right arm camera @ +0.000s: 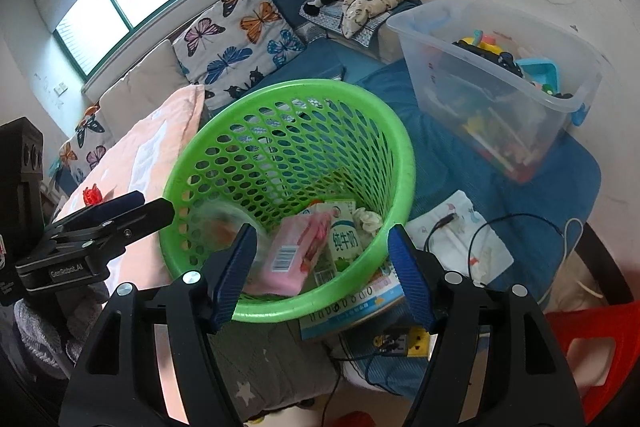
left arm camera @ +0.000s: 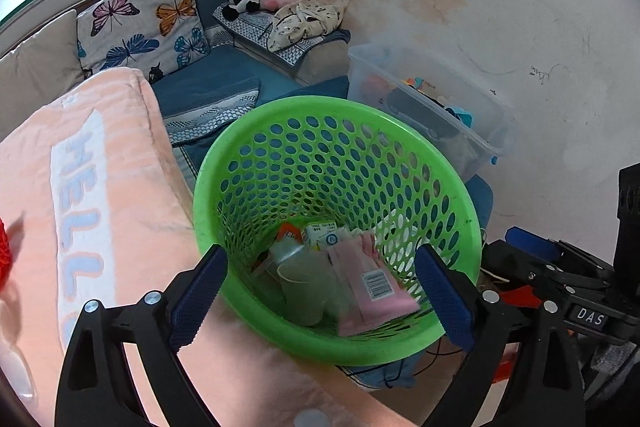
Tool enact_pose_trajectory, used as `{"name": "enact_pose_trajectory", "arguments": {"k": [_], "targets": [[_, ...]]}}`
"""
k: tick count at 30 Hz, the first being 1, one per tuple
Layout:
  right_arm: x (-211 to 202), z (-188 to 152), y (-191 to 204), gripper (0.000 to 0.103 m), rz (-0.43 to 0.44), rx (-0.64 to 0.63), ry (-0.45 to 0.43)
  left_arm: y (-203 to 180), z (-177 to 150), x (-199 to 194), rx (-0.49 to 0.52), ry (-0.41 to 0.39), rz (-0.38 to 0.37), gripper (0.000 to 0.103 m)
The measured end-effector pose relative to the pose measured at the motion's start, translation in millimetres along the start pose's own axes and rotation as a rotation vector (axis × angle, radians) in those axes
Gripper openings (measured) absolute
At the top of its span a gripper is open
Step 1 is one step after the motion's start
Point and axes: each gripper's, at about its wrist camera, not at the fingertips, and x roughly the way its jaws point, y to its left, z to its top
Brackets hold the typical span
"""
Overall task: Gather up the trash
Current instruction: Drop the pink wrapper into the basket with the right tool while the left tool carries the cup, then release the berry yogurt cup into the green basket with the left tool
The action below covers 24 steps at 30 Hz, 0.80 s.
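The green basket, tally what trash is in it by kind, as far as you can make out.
Inside the green basket:
Pink wrapper: 1
Milk carton: 1
Clear plastic cup: 1
Orange packet: 1
Crumpled tissue: 1
Total: 5 that can be told apart; anything beneath them is hidden.

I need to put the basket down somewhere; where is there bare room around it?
Free: the peach blanket left of the green basket, and blue bedding between basket and clear toy bin. Crowded: the cables and white cloth right of the basket.
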Motion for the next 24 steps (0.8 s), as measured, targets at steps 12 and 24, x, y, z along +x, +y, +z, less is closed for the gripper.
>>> {"name": "enact_pose_trajectory", "arguments": {"k": [12, 24], "targets": [[-5, -9, 28, 0.069, 0.038, -0.042, 0.004, 36, -27, -50, -0.073, -0.068, 0.049, 0.091], [-2, -12, 80, 0.072, 0.099, -0.117, 0.016, 101, -74, -108, -0.198, -0.141, 0.188, 0.091]]}}
